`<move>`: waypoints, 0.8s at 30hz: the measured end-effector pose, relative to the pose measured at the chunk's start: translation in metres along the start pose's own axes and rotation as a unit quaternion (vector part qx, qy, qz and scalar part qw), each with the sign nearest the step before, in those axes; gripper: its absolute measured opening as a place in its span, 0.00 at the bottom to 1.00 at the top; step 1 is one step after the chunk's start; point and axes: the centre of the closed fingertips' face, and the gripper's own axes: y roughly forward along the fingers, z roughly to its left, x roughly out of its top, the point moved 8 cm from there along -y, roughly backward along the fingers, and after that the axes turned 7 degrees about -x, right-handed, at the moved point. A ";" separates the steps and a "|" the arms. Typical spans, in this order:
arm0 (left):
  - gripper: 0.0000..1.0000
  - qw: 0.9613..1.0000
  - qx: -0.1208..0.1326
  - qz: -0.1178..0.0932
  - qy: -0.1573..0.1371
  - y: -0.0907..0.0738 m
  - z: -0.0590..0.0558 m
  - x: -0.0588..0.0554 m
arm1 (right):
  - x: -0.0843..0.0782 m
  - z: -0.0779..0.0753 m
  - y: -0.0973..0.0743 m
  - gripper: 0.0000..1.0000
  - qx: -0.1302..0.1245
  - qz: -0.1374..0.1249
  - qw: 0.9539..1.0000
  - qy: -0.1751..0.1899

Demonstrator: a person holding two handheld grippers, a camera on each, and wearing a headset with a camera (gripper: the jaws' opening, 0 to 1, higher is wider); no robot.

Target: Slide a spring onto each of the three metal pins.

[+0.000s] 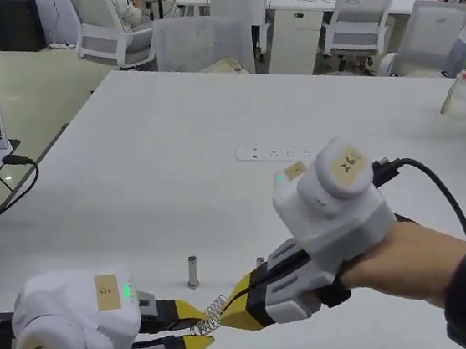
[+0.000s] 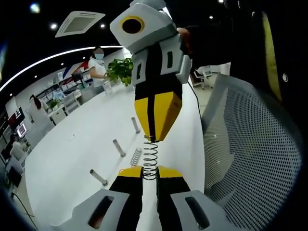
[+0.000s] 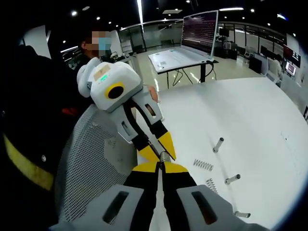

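White workbench point(image 1: 171, 148), lower centre: left gripper point(image 2: 150, 172) and right gripper point(image 3: 161, 166) both pinch one steel coil spring point(image 2: 150, 159); opposing pull may stretch it.

The left tongs point(image 2: 150, 171) and right tongs point(image 2: 155, 137) each pinch one end of a spring point(image 2: 150, 156).

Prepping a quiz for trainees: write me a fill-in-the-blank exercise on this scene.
1. The left gripper and the right gripper are both shut on one ___.
2. The white table holds ___ metal pins.
3. Near the pins lie ___ loose springs.
Missing words: spring; three; two.
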 end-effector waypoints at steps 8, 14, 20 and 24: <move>0.02 1.000 0.001 0.008 -0.006 -0.001 0.001 -0.003 | 0.003 -0.003 -0.010 0.08 -0.011 -0.015 1.000 -0.001; 0.02 1.000 -0.001 0.006 -0.005 -0.001 -0.001 -0.001 | 0.000 -0.003 -0.004 0.19 -0.016 -0.010 1.000 -0.012; 0.02 1.000 -0.002 -0.001 -0.005 -0.002 -0.002 0.004 | 0.000 -0.002 0.002 0.18 -0.010 -0.011 1.000 -0.008; 0.02 1.000 -0.002 -0.004 -0.005 -0.002 -0.002 0.007 | 0.001 -0.002 0.004 0.17 -0.008 -0.014 1.000 -0.004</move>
